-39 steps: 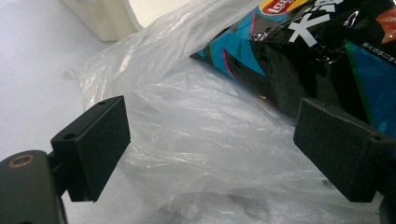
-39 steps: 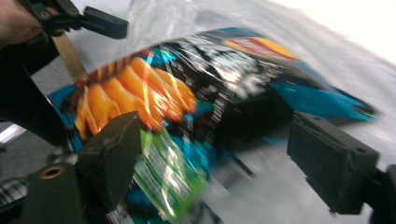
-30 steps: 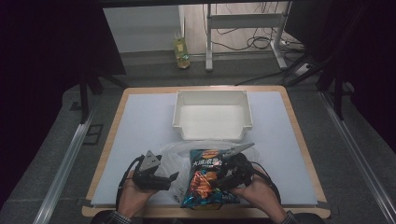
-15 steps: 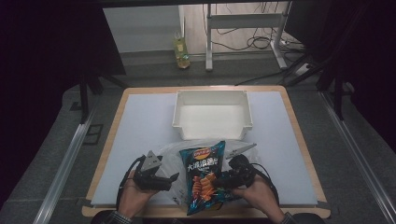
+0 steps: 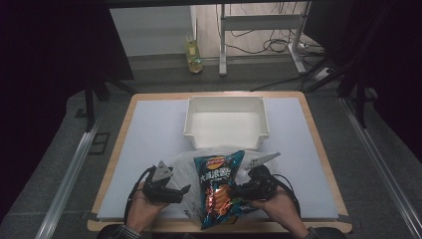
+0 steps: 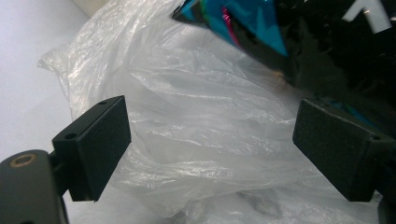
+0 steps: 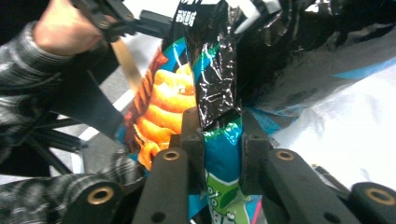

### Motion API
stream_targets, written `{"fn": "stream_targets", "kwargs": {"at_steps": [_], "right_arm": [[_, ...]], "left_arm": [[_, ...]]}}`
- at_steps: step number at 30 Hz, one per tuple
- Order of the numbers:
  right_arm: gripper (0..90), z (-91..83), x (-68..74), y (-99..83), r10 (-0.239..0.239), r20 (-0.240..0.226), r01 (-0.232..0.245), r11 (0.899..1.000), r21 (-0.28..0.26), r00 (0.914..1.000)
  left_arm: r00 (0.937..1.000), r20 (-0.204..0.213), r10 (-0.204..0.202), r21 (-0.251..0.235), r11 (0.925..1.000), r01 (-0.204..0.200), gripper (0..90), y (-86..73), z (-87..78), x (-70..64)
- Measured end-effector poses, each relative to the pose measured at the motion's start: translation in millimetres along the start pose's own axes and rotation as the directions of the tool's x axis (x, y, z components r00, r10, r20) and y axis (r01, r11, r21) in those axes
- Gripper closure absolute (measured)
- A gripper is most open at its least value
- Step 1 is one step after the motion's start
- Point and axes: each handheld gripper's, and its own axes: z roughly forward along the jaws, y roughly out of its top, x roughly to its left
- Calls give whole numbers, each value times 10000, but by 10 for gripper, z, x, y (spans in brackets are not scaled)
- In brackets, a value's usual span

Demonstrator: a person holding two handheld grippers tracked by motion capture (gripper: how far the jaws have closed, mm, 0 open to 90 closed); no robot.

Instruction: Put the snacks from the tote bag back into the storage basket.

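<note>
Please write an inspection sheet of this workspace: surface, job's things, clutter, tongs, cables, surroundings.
Surface: pale mat on a wood-edged table.
Job's things: chip bag at the near edge, above a clear plastic bag; white bin behind, empty.
Clutter: nothing seen.
Tongs: right tongs shut on the chip bag; left tongs open, facing the plastic bag.
Cables: black cable loops from the left tongs.
Surroundings: yellow bottle and floor wires beyond the table.

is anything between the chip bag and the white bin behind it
Nothing solid. The right gripper is shut on the blue and orange foil chip bag, and the crumpled clear plastic bag lies under and behind it. Beyond that, bare table leads to the white rectangular plastic bin.
</note>
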Motion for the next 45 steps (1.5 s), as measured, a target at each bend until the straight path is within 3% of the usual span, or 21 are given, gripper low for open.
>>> {"fn": "stream_targets", "kwargs": {"at_steps": [9, 17, 30, 37, 45], "right_arm": [[798, -179, 65, -84, -7, -30, 6, 9999, -104, 10000], [802, -381, 118, -145, -103, 70, 107, 9976, -685, 9999], [806, -553, 163, -33, -483, 124, 495, 9903, -1296, 9988], [812, -626, 139, 10, -362, 122, 378, 9833, -1782, 9993], [820, -627, 120, 96, -439, 480, 526, 9790, -1970, 9979]], "left_arm": [[10000, -72, -22, 2, 10000, 22, 104, 2, 8, -5], [10000, -28, -28, -17, 10000, 28, 69, 15, 10, -29], [9991, 346, 242, -380, 9990, -229, 30, 42, -44, -136], [9989, 84, 459, -358, 9983, -456, 17, 4, -28, -196], [9984, 31, 569, -266, 9980, -568, 9, -29, -15, -246]]}}
